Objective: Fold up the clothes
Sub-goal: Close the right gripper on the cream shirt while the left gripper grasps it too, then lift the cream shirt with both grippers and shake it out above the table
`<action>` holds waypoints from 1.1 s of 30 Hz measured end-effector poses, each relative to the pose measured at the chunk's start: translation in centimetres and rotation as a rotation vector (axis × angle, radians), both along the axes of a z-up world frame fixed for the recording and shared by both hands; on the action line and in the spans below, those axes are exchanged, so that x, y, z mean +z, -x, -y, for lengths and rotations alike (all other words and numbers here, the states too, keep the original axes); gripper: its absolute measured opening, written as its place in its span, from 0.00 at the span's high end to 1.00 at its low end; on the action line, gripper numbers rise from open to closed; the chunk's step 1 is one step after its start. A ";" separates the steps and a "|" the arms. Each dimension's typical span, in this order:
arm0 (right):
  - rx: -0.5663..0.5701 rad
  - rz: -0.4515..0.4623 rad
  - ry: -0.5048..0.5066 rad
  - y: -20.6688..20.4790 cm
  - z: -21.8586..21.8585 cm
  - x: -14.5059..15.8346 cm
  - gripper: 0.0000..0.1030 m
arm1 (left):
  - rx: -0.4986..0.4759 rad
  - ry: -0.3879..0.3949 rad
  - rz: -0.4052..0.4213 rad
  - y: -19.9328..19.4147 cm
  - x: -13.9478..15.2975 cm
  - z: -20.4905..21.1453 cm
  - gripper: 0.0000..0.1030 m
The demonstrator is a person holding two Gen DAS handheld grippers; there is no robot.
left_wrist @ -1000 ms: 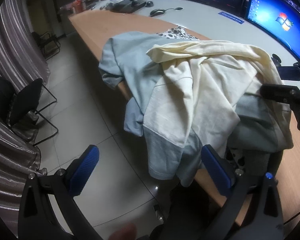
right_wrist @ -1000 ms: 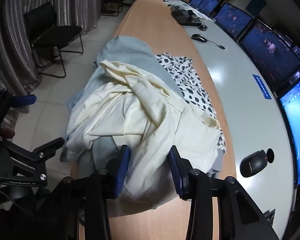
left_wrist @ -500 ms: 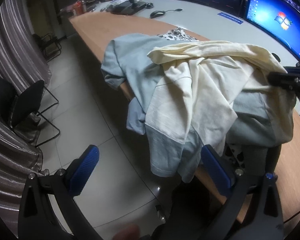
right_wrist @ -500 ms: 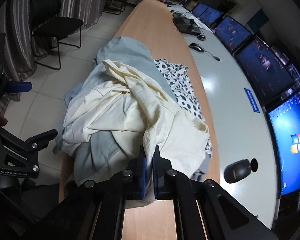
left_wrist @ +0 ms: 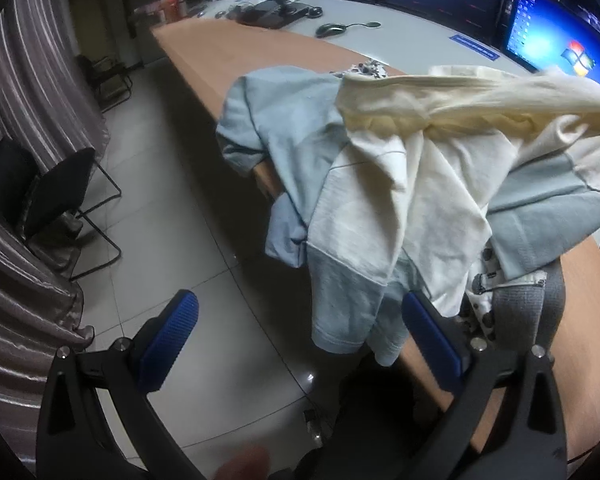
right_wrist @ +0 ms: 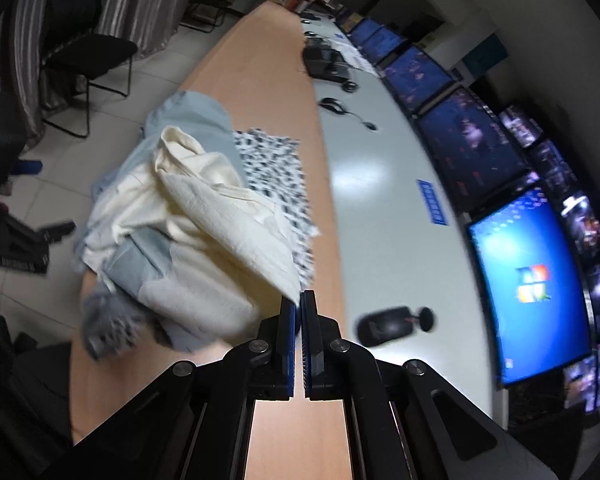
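Our right gripper is pinched tight on a corner of the cream garment, which stretches up off the clothes heap at the desk edge. Our left gripper hangs wide open and empty below the heap. We should lift slowly so the grey-blue shirt beneath slides free rather than dragging off the desk.

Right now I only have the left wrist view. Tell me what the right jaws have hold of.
Observer: The right gripper has its jaws shut on an edge of the cream garment.
Operator: Report anything close beside it.
Observer: A black mouse sits close beside the jaws on the grey strip, apart from the cloth.
Operator: Describe the spotted garment.
Observer: The spotted garment lies flat under the pile, spreading out toward the grey strip.
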State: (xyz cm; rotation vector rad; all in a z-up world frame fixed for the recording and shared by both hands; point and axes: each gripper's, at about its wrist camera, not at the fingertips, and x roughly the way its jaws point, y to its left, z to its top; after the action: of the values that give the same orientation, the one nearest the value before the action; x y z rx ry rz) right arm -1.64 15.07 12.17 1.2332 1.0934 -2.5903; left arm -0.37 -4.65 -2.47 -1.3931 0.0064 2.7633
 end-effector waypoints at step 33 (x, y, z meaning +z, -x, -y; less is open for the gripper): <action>-0.087 0.217 0.565 3.9 -4.6 -9.4 0.94 | -0.036 -0.327 -0.064 6.9 -1.6 -0.2 0.92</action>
State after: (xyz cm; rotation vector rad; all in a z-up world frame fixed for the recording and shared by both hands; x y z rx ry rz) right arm -5.56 19.64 2.77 1.3753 0.2414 -2.4791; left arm -7.30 -4.41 -4.09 -1.2071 -0.3950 2.6250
